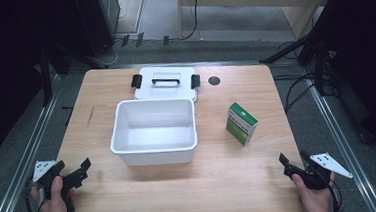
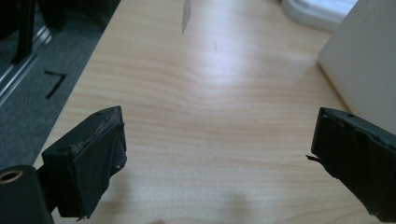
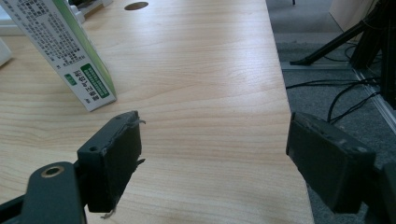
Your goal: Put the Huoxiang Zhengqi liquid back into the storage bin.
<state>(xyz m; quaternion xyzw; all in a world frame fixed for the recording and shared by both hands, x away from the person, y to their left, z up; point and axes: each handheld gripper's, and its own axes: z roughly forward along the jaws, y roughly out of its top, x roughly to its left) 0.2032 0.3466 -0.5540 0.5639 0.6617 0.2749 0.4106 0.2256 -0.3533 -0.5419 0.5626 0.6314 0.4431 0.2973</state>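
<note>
left gripper (image 1: pixel 77 173): held low at the near left corner of the tabletop (image 1: pixel 221 184), jaws spread wide and gripping nothing; in the left gripper view the jaws frame bare wood, with the bin's white wall at the right. it looks parked here, clear of the work.
left hand (image 1: pixel 57 205): wrapped around the gripper's handle, coming in from the bottom edge, likely steadying it at rest.
white bin (image 1: pixel 153 130): stands open near the middle of the tabletop, hollow and with nothing inside, mouth up, so it seems ready to receive something dropped in from above.
lid (image 1: pixel 165 81): lies flat just behind the bin, touching or nearly touching its far rim, black handle and side clips facing up; set out of the way so the bin's mouth stays free.
round hole (image 1: pixel 214 80): a dark spot in the tabletop right of the lid.
green and white box (image 1: pixel 241 123): stands upright and apart from the bin, to its right; in the right gripper view it sits ahead and to the left of the jaws, untouched.
right gripper (image 1: pixel 295 164): at the near right corner, jaws released with only wood between them, angled toward the box, probably the nearer tool for picking it up.
</note>
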